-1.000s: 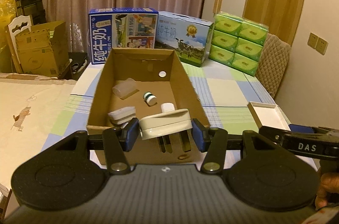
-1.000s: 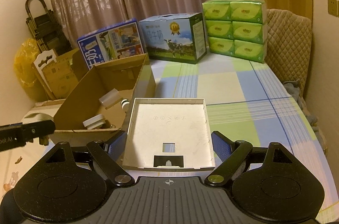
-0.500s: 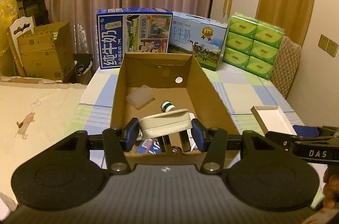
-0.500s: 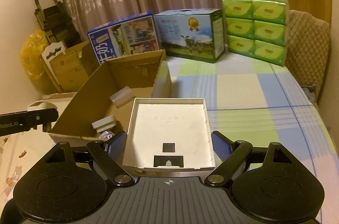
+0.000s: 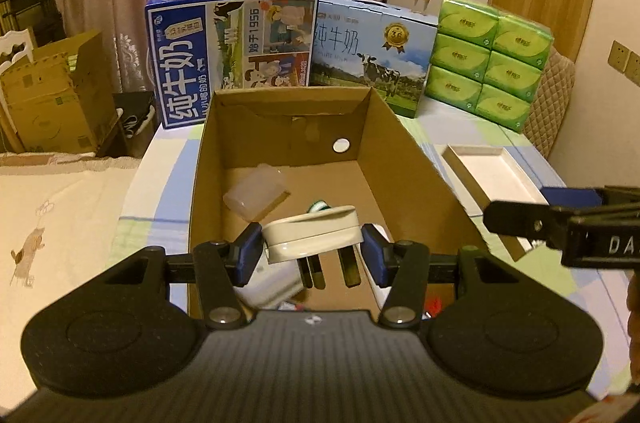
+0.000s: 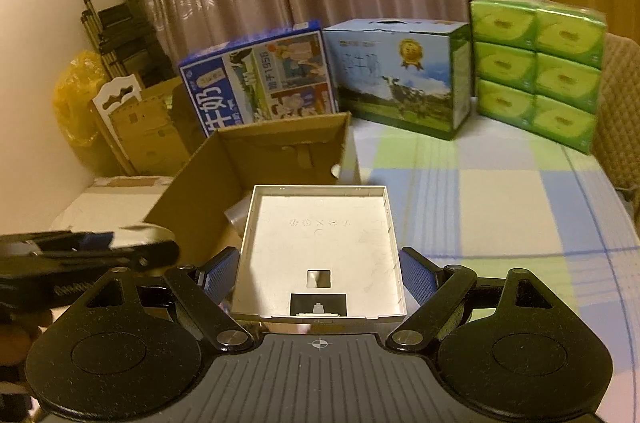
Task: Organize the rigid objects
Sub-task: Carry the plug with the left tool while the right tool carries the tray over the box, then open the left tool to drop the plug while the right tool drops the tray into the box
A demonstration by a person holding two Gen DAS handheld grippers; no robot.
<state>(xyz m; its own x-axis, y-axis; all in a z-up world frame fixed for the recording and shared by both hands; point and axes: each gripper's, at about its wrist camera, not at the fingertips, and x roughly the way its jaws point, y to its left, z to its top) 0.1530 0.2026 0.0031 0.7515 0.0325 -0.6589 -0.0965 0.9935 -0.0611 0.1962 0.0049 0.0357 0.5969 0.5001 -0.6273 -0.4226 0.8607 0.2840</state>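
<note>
My left gripper is shut on a white plug adapter, whose prongs hang down above the near end of an open cardboard box. Inside the box lie a translucent plastic container and a small green-capped bottle; other small items sit under the gripper, mostly hidden. My right gripper is shut on a shallow white square tray, held flat beside the cardboard box, at its right wall. The left wrist view shows the white tray and the right gripper right of the box.
At the back of the checked tablecloth stand a blue milk carton, a second milk carton and stacked green tissue packs. Off the table's left side are cardboard boxes, with a padded chair at the right.
Both grippers have moved forward toward the cardboard box. The plug adapter now hangs over the box's near end, and the white tray has come closer to the box's right wall. Neither grip has changed.
</note>
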